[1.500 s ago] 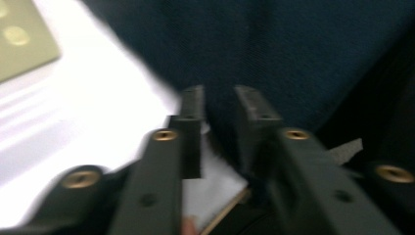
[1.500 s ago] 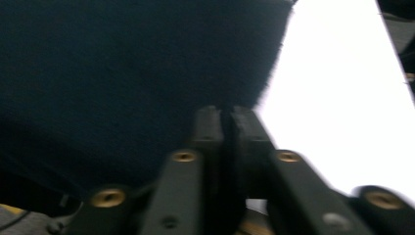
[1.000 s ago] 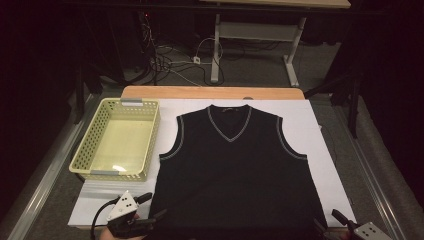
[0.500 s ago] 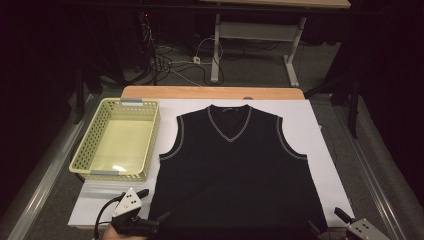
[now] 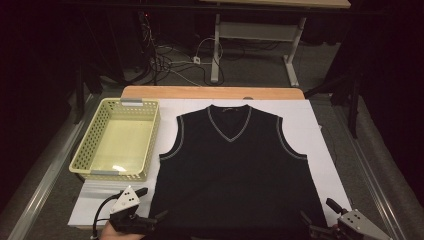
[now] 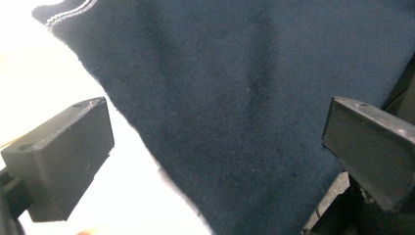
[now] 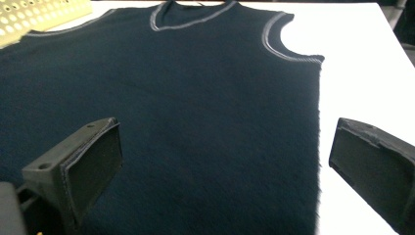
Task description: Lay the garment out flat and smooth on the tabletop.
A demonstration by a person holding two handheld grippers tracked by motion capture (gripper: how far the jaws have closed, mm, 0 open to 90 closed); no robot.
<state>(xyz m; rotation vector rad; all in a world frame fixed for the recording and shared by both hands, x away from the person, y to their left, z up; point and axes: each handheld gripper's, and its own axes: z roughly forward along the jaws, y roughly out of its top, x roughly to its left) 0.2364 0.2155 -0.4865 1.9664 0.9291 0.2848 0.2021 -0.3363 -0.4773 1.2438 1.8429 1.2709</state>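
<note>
Sleeveless V-neck vest, dark navy with pale grey piping at the neck and armholes, lies flat and face up on the white table cover, neckline toward the far edge, hem toward you. It takes up the middle of the cover, with bare white showing to its right and along the near left corner. A yellow perforated basket stands just beside the vest's left armhole, on the left part of the table, apart from the fabric as far as the high view tells.

Your left gripper sits at the near left corner of the vest, by the hem. Its jaws stand wide apart, having just been opening (the left gripper view has one jaw over the white cover and the other over the dark fabric, with the vest's side edge running between them). The pads press on nothing; whether they brush the cloth you cannot tell.

Your right gripper is at the near right corner, low in the high view. Its jaws have likewise just been opening and now stand wide. In the right gripper view the vest's right side edge runs between them, one jaw over fabric, the other over bare white cover. Nothing is clamped.
</note>
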